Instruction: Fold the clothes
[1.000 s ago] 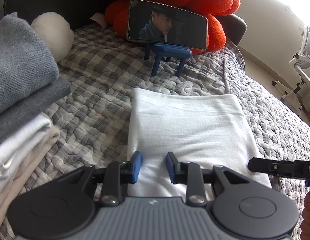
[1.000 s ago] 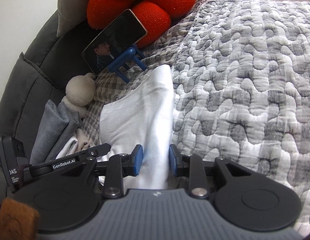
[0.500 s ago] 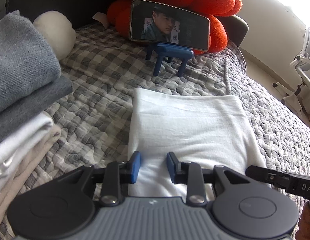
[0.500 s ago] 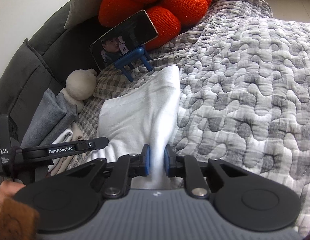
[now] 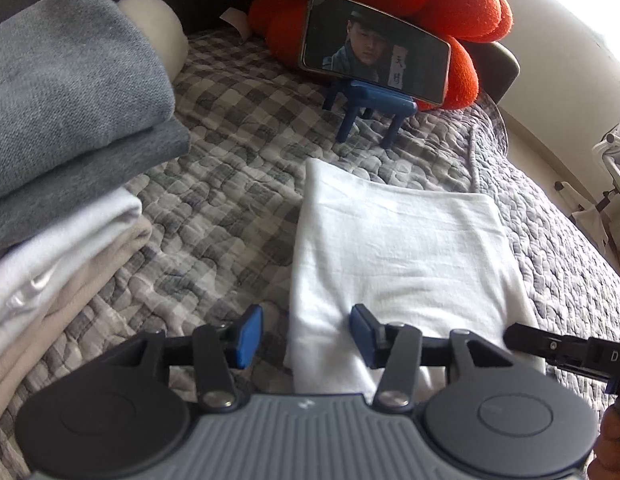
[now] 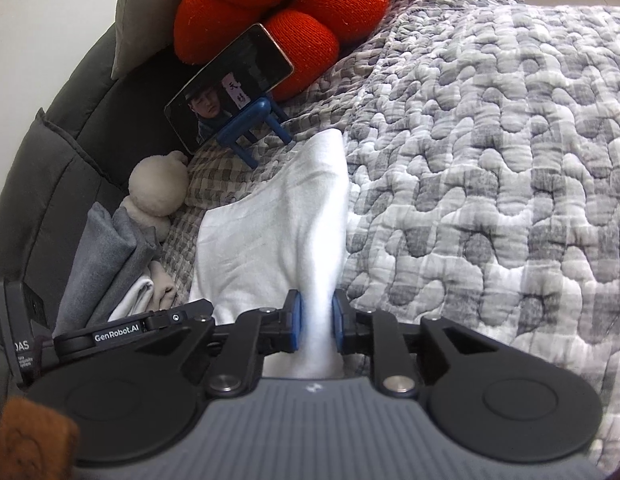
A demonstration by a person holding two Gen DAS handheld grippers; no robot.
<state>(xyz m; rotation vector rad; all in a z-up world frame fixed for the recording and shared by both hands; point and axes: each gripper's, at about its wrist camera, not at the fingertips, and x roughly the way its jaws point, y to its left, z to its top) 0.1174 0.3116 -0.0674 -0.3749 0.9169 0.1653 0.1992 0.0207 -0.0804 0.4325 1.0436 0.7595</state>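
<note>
Right gripper clamped on near edge of folded white garment, cloth pinched up between blue pads. Left gripper spread wide, straddling garment's left near corner. Garment flat on checked quilt; phone at 12 o'clock, clothes stack at 9.

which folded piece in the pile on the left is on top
The light grey knit. It lies above the darker grey piece, the white piece and the beige one.
</note>
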